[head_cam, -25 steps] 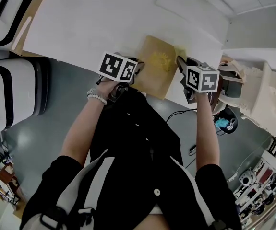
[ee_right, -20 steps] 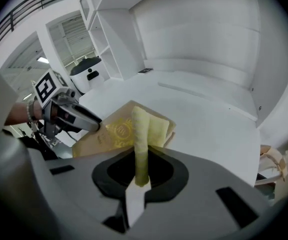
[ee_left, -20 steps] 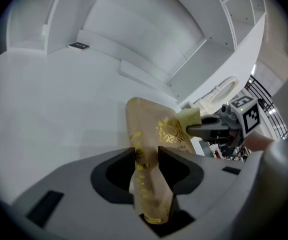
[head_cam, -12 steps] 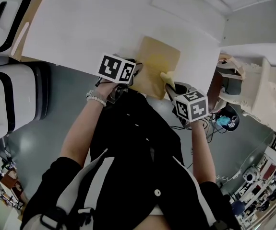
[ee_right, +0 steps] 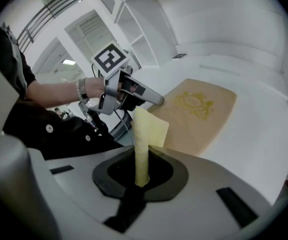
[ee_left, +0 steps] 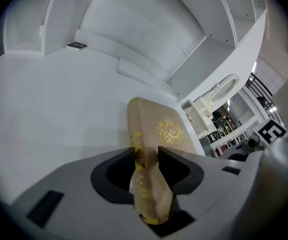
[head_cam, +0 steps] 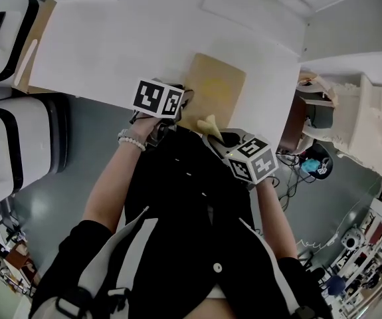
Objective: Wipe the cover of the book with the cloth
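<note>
The book [head_cam: 212, 92] lay at the counter's [head_cam: 111, 52] near edge, its spine [ee_left: 135, 136] clamped in the fingers of the left gripper [ee_left: 146, 156]. The right gripper [ee_right: 141, 170], fingers pinched on the cloth [ee_right: 146, 129], hung off the book past that edge. A good pass would likely lay the cloth flat.

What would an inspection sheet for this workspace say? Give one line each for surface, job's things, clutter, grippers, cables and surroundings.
Surface: white table, plain top.
Job's things: tan book with a gold emblem lies flat at the table's near edge; yellow cloth is pinched upright by the book's near edge, contact unclear.
Clutter: one small dark flat item far back on the table.
Grippers: left gripper shut on the book's spine; right gripper shut on the yellow cloth.
Cables: dark cables on the floor right of the table.
Surroundings: white machines left, pale furniture right, grey floor.
</note>
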A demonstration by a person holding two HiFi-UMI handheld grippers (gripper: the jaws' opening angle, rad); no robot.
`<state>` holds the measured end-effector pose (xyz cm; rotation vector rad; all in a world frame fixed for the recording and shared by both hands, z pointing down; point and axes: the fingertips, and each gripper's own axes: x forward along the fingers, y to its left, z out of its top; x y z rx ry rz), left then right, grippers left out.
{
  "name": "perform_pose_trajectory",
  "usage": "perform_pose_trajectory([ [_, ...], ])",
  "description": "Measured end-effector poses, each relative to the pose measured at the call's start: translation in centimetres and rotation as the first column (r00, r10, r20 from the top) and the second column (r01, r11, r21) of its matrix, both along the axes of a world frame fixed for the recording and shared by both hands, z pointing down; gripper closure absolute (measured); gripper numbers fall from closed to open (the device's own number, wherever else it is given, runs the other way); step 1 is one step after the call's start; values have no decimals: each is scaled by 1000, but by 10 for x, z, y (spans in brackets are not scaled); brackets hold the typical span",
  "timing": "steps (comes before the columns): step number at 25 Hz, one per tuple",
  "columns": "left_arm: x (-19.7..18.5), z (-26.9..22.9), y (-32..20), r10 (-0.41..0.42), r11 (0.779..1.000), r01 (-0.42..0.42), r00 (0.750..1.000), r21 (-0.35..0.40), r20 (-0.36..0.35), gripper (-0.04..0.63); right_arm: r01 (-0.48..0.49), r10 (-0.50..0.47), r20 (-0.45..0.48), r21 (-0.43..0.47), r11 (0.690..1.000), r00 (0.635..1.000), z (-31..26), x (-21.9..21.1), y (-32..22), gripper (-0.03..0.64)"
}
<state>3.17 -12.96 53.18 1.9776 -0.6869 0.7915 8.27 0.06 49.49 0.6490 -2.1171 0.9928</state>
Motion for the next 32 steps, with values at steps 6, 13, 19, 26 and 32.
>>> perform_pose_trajectory([
  [6, 2, -5, -2, 43, 998, -43, 999, 36, 4, 448, -158, 146, 108, 124, 980, 983, -30, 10, -36, 583],
  [13, 10, -60, -21, 41, 983, -22, 994, 184, -98, 448, -324, 279, 170, 358, 876, 945, -81, 34, -77, 583],
  [19, 20, -131, -29, 105, 878, -71, 993, 474, -46, 548, -415, 360, 214, 571, 708, 908, -142, 50, -105, 583],
  [26, 34, -203, -16, 141, 782, -32, 982, 622, -127, 594, -432, 366, 253, 691, 579, 896, -196, 60, -116, 583],
  [32, 33, -249, -21, 133, 730, 44, 970, 682, -204, 594, -434, 346, 281, 727, 532, 895, -222, 58, -120, 583],
])
